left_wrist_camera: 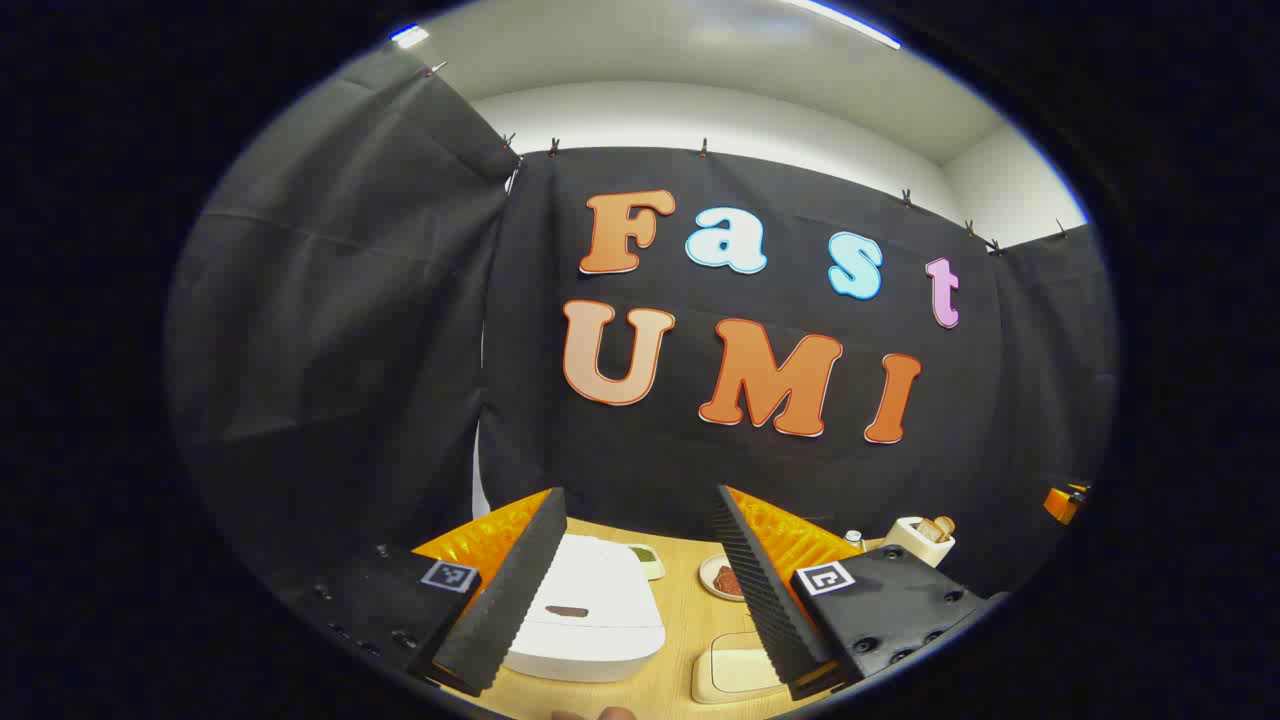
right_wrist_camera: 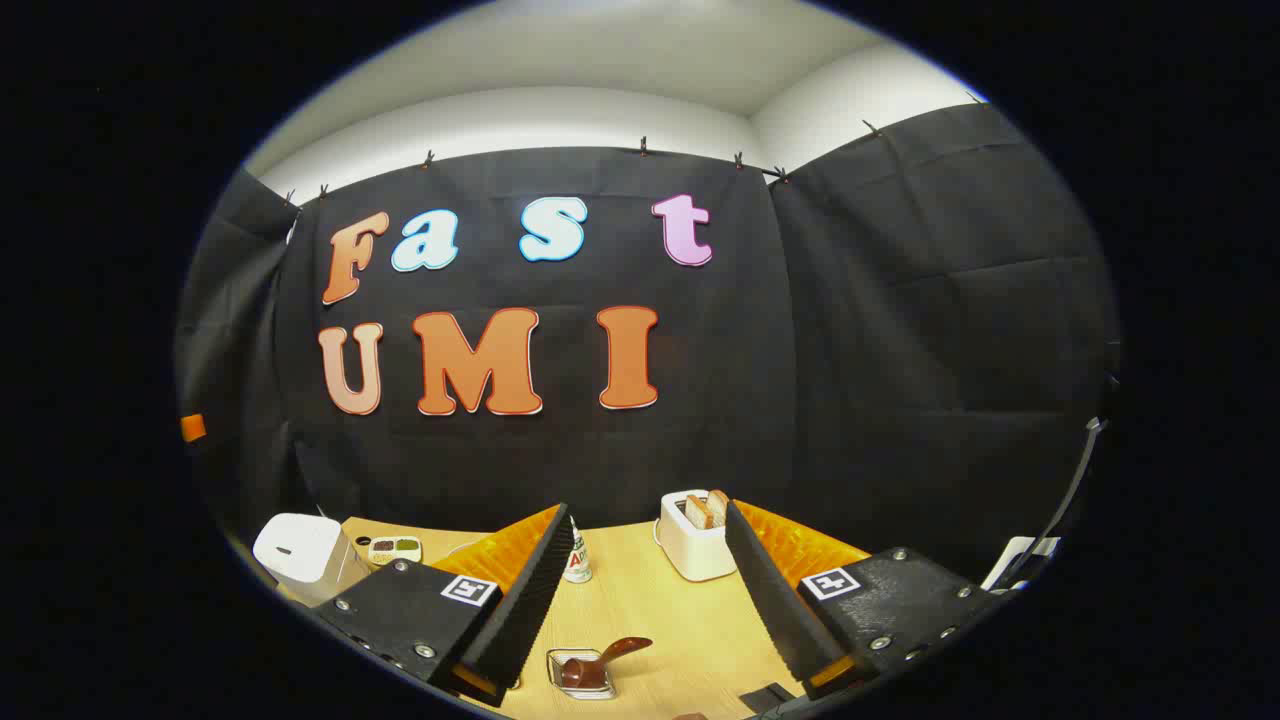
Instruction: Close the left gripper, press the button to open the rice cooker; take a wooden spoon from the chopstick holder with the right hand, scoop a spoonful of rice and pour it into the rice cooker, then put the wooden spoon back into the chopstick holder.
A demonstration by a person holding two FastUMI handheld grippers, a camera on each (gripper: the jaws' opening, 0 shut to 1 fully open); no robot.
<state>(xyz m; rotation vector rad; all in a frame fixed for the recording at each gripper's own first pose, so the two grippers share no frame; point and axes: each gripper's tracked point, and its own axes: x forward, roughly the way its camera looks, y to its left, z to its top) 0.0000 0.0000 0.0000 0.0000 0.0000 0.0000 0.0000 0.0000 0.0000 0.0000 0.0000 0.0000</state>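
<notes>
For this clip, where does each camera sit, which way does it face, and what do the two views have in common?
Left gripper view: rides on the left gripper, facing the booth wall, over the closed white rice cooker; its own open jaws show at the bottom.
Right gripper view: rides on the right gripper, facing the same wall, over a small glass holder with a brown spoon; its own open jaws show.
Shared: the wooden table, the rice cooker and the toaster with bread.

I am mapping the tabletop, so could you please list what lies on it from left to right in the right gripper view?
White rice cooker → small divided dish → small bottle → brown spoon in its clear holder → white toaster with bread slices.
</notes>
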